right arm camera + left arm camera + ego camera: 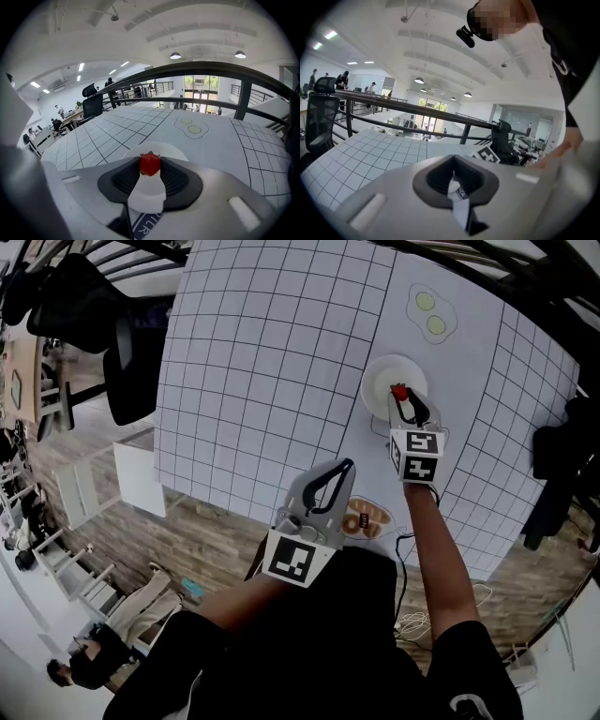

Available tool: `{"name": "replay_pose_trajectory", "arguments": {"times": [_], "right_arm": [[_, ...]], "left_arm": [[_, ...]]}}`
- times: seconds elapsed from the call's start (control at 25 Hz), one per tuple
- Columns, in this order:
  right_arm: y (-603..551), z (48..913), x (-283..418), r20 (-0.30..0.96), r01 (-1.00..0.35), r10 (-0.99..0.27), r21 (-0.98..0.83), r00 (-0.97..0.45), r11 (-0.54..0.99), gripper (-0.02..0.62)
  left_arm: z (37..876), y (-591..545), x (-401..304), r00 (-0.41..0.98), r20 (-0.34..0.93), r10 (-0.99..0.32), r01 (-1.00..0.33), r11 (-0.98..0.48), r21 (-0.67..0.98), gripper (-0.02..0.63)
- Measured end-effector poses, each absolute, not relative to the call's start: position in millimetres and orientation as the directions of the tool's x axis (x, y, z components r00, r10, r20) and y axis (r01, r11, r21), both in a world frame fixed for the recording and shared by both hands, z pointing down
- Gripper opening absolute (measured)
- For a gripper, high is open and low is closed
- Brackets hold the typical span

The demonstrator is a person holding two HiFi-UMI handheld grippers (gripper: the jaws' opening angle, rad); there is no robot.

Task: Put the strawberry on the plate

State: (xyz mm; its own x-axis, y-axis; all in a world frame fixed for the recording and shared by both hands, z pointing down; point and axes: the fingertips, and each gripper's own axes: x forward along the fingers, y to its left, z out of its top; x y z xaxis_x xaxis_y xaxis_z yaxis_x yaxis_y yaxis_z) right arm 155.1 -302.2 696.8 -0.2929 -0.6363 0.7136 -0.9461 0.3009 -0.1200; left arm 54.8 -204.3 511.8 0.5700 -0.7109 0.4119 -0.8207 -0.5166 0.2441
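Note:
A red strawberry [399, 391] [150, 165] sits clamped between the pads of my right gripper [403, 399] [150, 159], which is shut on it. Directly beneath lies the white round plate [380, 381] [174, 151], on the plain strip of the table. Whether the strawberry touches the plate I cannot tell. My left gripper [345, 468] [453, 159] hangs near the table's front edge, well short of the plate, its jaws together with nothing between them.
The white table [262, 352] carries a grid pattern on both sides. A flat shape with two green discs [430, 313] [192, 127] lies beyond the plate. A small dish with brown pieces [364, 520] sits at the front edge. Black office chairs [131, 362] stand left and right.

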Motion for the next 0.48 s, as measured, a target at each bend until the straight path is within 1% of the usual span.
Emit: {"name": "replay_pose_trajectory", "arguments": {"times": [0.48], "right_arm": [[-305,724,152,0.745,-0.944,-0.603,-0.111,-0.285,0.310,0.133]], "left_arm": [[519,-208,33,0.519,0.441,-0.732,-0.854,-0.470,0.224,0.009]]}}
